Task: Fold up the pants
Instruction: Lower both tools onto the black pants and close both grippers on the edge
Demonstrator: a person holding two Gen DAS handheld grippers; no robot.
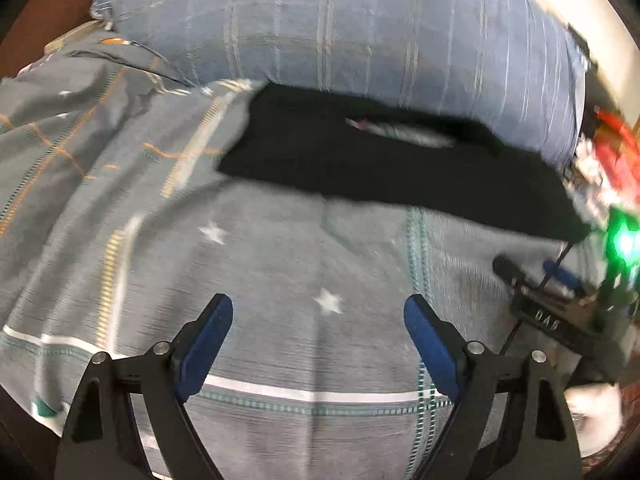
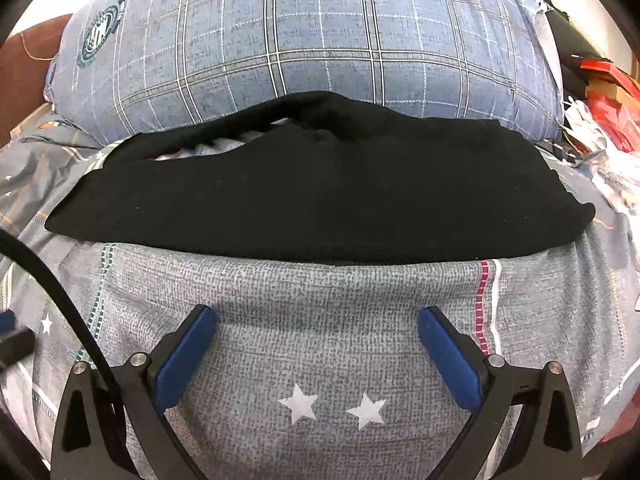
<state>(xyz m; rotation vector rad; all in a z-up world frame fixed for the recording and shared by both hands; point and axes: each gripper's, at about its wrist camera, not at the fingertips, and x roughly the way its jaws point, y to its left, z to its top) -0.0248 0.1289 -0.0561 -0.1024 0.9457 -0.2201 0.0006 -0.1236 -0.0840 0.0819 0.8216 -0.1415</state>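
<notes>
The black pants (image 2: pixel 320 196) lie folded into a flat wide bundle on the grey starred bedsheet (image 2: pixel 312 300), right against a blue plaid pillow. A slit in the top fold shows light lining. In the left wrist view the pants (image 1: pixel 384 164) lie ahead and to the right, blurred. My left gripper (image 1: pixel 318 306) hovers over bare sheet short of them, open, with nothing between its blue pads. My right gripper (image 2: pixel 316 316) is also open and empty, over the sheet just in front of the bundle's near edge. The other gripper (image 1: pixel 560 300) shows at the right of the left wrist view.
The blue plaid pillow (image 2: pixel 304 40) fills the space behind the pants. Red boxes and white bags (image 2: pixel 600 120) are piled at the bed's right side. A black cable (image 2: pixel 52 280) crosses the left of the right wrist view. Brown headboard (image 1: pixel 44 12) stands at the far left.
</notes>
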